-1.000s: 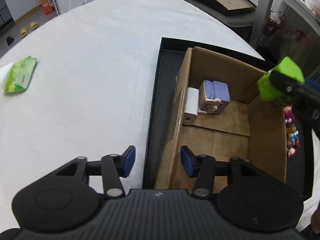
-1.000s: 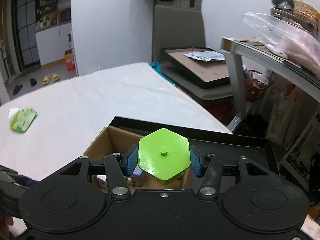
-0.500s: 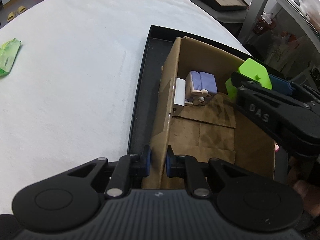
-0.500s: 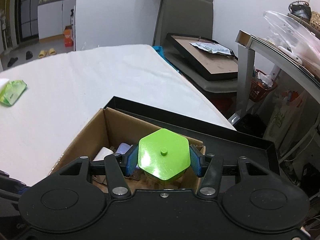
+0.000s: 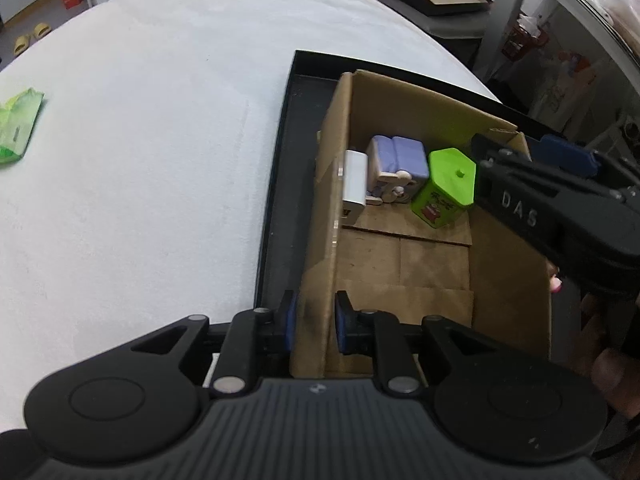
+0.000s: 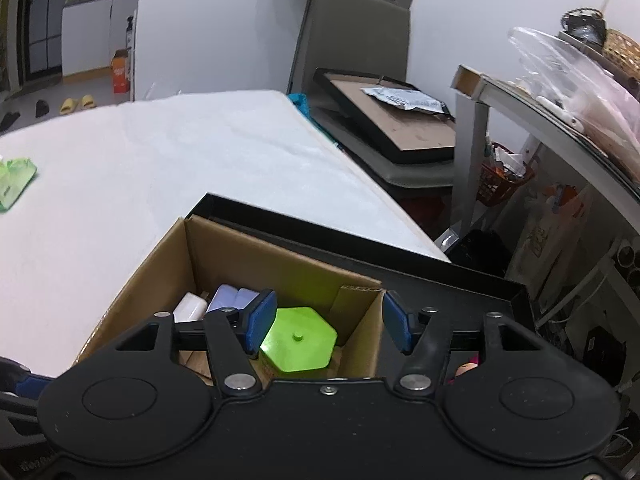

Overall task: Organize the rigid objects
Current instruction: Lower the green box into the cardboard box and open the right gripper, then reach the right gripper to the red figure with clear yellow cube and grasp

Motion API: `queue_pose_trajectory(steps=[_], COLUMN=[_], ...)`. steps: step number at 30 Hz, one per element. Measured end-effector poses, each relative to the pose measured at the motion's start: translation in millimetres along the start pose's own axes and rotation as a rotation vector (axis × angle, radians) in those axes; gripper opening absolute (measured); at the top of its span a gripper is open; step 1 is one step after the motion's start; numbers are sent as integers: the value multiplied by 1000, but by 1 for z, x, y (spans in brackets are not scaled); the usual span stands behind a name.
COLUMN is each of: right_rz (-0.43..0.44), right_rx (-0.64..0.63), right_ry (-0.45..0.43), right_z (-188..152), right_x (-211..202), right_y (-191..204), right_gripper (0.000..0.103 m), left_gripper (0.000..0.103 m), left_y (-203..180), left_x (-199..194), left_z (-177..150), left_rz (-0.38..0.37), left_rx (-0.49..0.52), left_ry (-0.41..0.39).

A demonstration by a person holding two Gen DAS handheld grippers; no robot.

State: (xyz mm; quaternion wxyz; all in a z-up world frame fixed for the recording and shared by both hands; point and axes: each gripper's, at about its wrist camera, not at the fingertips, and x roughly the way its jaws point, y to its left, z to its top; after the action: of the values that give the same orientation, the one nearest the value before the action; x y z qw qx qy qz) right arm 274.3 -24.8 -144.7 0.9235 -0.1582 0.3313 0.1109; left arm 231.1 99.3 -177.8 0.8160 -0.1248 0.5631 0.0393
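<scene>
White cloth covers the bench (image 5: 160, 152). Near its right edge sits a black tray (image 5: 280, 168), and a brown cardboard box (image 5: 400, 264) stands in the tray. Inside the box, at the far end, a green six-sided tin (image 5: 446, 188) sits on the bottom. A purple and white toy (image 5: 394, 168) is just beside it, and a white block (image 5: 355, 179) is next to the left wall. The right tool (image 6: 329, 322) hangs over the tin, wide open and holding nothing. The left tool (image 5: 313, 321) is nearly closed, pinching the left wall of the box. A green packet (image 5: 16, 130) lies near the left edge of the bench.
</scene>
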Motion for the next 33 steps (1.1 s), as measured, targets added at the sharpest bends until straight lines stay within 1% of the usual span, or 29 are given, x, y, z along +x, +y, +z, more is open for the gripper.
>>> queue_pose_trajectory(steps=[6,12,14,16,19,24,27,31,33], right_rz=[-13,-19,-23,-26,-34,-47,-47,-48,-41], right_rx=[28,68,84,101,126,167,201,221,236], right_ry=[-18,-11,-5,4,26,111,143,169,177], right_z=[-1,-6,-8,-11,-17,-34,-42,-51,-56], right_x=[-6,-8,-7,-7,-2,17,21,24,25], right_y=[-20,-42,-49,-56,-69,-91,-103,-114,-120], right_gripper=[60,60,60,60,60,61,61,65,70], left_gripper=[21,29,34,36,38,40,40,41,41], left_y=[-9,-16,-20,-24,-29,-36,-38,-45,-49], left_x=[-4,-3,-1,-1,0,4,6,13,15], left_z=[2,2,2,3,4,7,9,13,15], left_rz=[44,97,117,132,156,196,220,270,303], left_rx=[10,13,16,19,20,21,14,17,15], left_ry=[-18,-19,-20,-21,-26,-21,-17,-19,-29])
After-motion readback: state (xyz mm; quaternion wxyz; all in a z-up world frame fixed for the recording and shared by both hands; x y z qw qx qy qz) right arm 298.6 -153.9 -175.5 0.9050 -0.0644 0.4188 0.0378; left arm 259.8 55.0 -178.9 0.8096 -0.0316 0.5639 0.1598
